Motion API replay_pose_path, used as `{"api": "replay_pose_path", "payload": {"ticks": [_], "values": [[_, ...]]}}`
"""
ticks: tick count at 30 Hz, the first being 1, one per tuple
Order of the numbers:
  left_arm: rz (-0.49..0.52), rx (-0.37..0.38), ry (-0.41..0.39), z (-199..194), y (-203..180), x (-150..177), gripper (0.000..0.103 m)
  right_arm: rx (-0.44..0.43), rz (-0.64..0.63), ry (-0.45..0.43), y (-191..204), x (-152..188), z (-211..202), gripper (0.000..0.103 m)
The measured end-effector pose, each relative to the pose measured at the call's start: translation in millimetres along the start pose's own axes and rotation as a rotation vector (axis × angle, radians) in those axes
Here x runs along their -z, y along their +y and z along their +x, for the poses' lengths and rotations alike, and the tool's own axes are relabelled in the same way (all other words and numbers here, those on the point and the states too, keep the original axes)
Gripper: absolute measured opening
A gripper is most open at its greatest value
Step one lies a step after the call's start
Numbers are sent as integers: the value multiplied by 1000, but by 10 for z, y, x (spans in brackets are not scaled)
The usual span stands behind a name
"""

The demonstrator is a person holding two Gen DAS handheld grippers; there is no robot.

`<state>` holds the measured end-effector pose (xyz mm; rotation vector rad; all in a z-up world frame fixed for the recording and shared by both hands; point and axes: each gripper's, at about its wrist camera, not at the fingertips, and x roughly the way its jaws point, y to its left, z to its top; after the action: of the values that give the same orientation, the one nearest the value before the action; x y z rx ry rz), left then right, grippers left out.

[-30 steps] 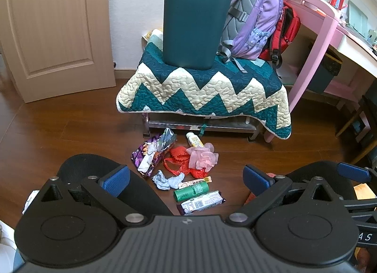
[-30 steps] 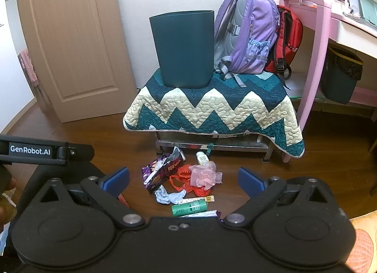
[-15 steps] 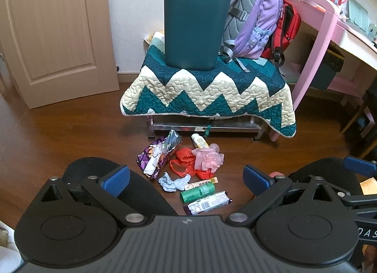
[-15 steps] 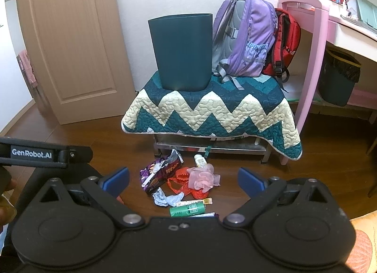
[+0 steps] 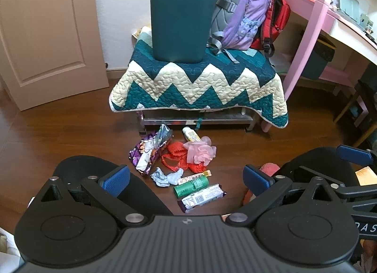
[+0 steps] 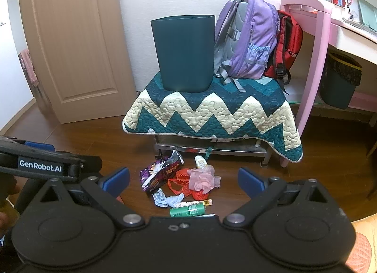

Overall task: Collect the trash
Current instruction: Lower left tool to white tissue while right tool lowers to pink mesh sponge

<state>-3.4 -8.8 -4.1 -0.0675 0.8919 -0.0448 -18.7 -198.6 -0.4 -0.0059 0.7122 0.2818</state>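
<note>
My left gripper [image 5: 186, 176] is spread wide with nothing between its blue pads [image 5: 114, 177]; my right gripper [image 6: 183, 180] is likewise released and empty. Both hang above the wooden floor [image 5: 59, 136], and the right unit shows at the right edge of the left wrist view.

Between the fingers, on the floor, lies the trash pile [image 5: 174, 162]: a silver-and-purple bar wrapper [image 5: 202, 197] nearest me, a green tube [image 5: 191, 185] just behind it, a narrow yellow-tipped stick wrapper [image 5: 194, 176], a crumpled pale-blue tissue [image 5: 165, 177], a torn purple snack bag [image 5: 150, 149], red mesh netting [image 5: 176, 155] touching a pink bath pouf [image 5: 200, 151], and a small white bottle [image 5: 191, 134] at the far edge.

Just beyond the pile stands a low metal bench [image 5: 200, 121] draped with a teal-and-cream zigzag quilt [image 5: 198, 84]. On it stand an upright dark-teal bin [image 5: 182, 22] and a purple backpack [image 5: 240, 11], a red backpack [image 5: 274, 21] behind that. A door [image 6: 75, 37] is to the left, a pink desk [image 6: 313, 44] to the right with a second, lined bin [image 6: 339, 80] under it.
</note>
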Motion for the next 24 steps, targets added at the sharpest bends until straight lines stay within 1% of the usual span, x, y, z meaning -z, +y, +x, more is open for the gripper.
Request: {"api": "replay_pose_path", "payload": {"ticks": [6,11,16,19,22,24], "values": [[0,30,20,122,31,-54,103,-4,0,16,-1,-38,70,99],[8,-22,-5,297,154,-215,103,-20,17,30,-99,-124,248,99],[-14,-14,52,750,354,-512,103,-12,-5,52,-213,-294,614,99],[-17,-31,70,1081,477,-747,103,-14,-9,77,-291,-411,904,99],[4,-55,71,1416,575,-1016,103,-10,-5,118,-380,-568,1246,96],[27,-52,76,1652,645,-1189,103,-8,5,142,-428,-685,1466,95]]}}
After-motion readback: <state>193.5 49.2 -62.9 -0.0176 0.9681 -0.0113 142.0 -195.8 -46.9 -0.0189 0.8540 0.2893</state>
